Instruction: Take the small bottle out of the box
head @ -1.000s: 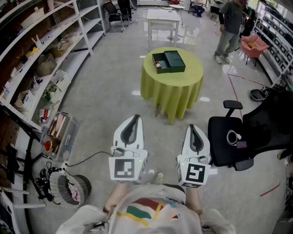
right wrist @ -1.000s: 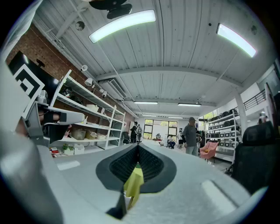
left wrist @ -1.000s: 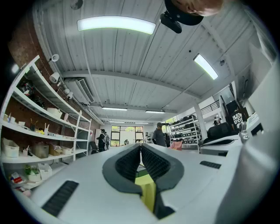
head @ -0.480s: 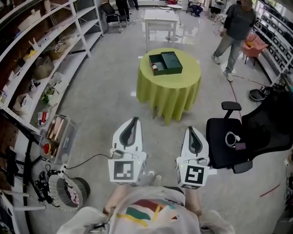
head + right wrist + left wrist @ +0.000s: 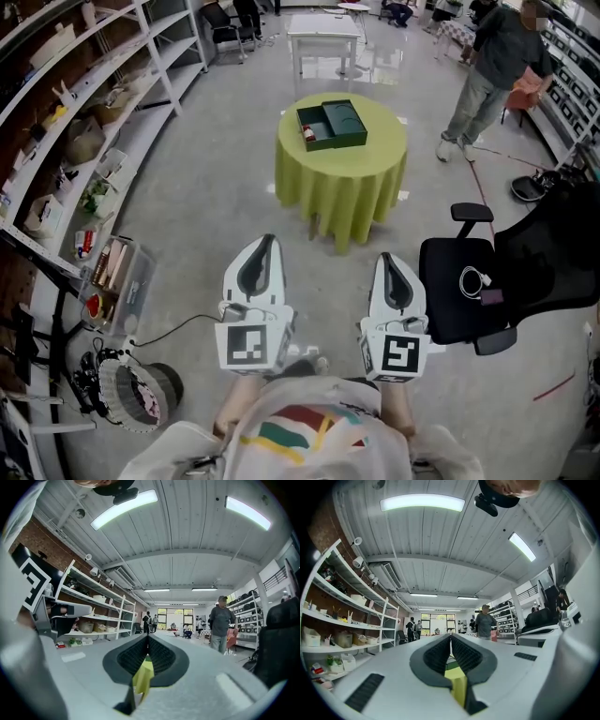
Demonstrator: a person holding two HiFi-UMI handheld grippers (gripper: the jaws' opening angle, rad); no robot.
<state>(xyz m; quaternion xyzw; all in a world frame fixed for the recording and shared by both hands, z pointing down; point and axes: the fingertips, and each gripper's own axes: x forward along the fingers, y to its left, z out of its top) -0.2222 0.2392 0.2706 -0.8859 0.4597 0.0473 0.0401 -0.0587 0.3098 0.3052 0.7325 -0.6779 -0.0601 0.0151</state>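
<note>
1. The small bottle (image 5: 310, 134) showed only as a tiny reddish-and-pale shape in the left half of the box (image 5: 345, 121). It was too far from you to make out more.
2. The box was dark green, rectangular and open on top. It sat slightly left of centre on the round bench (image 5: 384, 131), with bare top between it and the bench's edge all round.
3. A yellow-green cloth (image 5: 342, 187) covered the bench and hung in soft folds down to the floor.
4. You held the left tongs (image 5: 266, 239) and the right tongs (image 5: 385, 256) near your chest, well apart from the bench. Both were closed on nothing, and their ribbed black pads met at the tips (image 5: 450, 639) (image 5: 148, 641).
5. Smooth grey floor (image 5: 216, 187) lay open between you and the bench.
6. A black office chair (image 5: 459, 286) stood just to your right, and white metal shelving (image 5: 112, 122) lined the left side.
7. A person (image 5: 492, 70) stood to the right of the bench.
</note>
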